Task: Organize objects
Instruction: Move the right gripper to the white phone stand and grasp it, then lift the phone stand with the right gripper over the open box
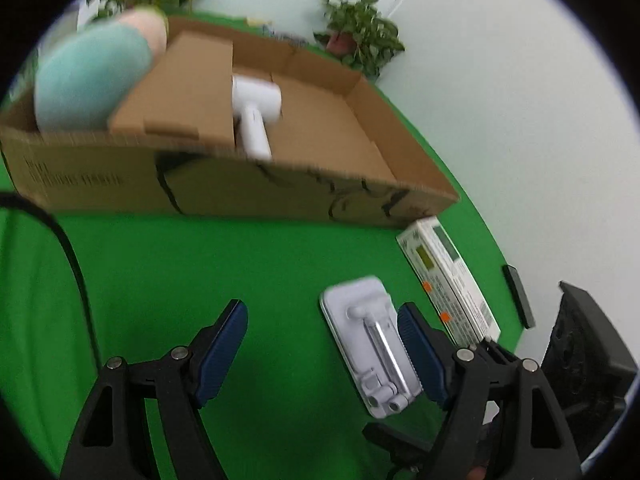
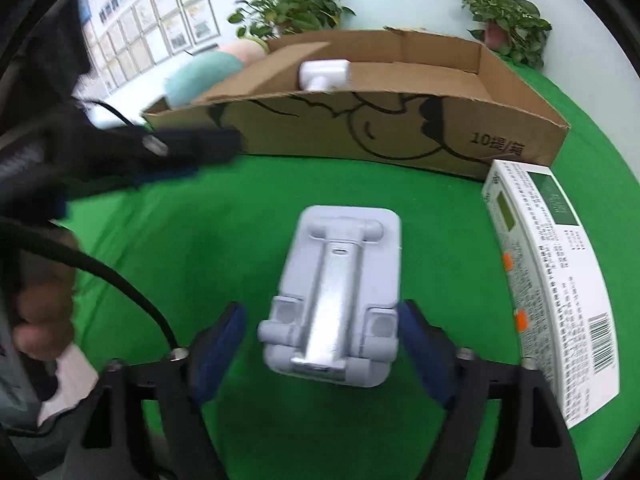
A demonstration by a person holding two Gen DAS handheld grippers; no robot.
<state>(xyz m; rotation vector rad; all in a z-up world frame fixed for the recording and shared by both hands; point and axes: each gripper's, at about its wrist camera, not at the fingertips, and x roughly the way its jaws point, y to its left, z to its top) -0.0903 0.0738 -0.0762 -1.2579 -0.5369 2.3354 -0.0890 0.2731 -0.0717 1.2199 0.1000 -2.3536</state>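
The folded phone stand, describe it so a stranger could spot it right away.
Start at the open brown cardboard box on the green cloth. In front of it lies a pale lavender plastic folding stand. Unlike the long white printed carton beside it, it has a silver metal arm.

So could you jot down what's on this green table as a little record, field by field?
surface: green cloth
container: open cardboard box at the far side of the cloth
in the box: white handheld device; teal cushion at one end
middle of cloth: pale folding phone stand, lying flat
beside it: white printed carton, lying flat near the box's corner
right gripper: fingers open, the stand's near end between them
left gripper: open, nothing between its fingers
background: two potted plants against the wall
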